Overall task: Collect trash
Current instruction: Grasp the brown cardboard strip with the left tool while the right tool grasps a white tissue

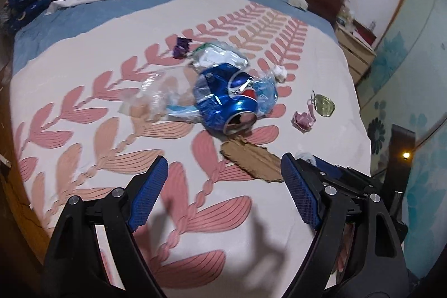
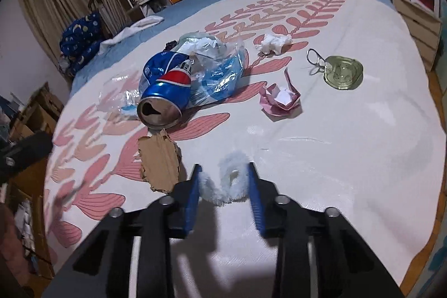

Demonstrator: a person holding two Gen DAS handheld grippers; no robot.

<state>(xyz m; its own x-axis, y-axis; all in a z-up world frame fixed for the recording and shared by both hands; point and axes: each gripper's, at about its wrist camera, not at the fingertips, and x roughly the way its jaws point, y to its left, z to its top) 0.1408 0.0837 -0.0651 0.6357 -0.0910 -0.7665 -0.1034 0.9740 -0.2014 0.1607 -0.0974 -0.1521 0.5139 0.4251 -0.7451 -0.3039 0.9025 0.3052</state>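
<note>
Right gripper (image 2: pixel 223 175) clamps a fluffy white pipe cleaner (image 2: pixel 223 186), bent, just right of the cardboard scrap (image 2: pixel 159 161). Crushed Pepsi can (image 2: pixel 167 91) lies beyond the scrap, mouth toward camera. Left gripper (image 1: pixel 223 175) open.

Glossy metal is gleaming on the crushed blue can (image 2: pixel 164 91); matt torn cardboard (image 2: pixel 159 161) is lying below it; crinkled clear plastic (image 2: pixel 220 69) is shining; fuzzy pale pipe cleaner (image 2: pixel 223 183) is showing at lower centre.

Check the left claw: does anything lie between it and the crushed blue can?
Yes. A torn cardboard scrap lies on the bedspread just in front of the can, between it and the open left claw. Crumpled clear plastic sits beside the can, not in the path.
</note>
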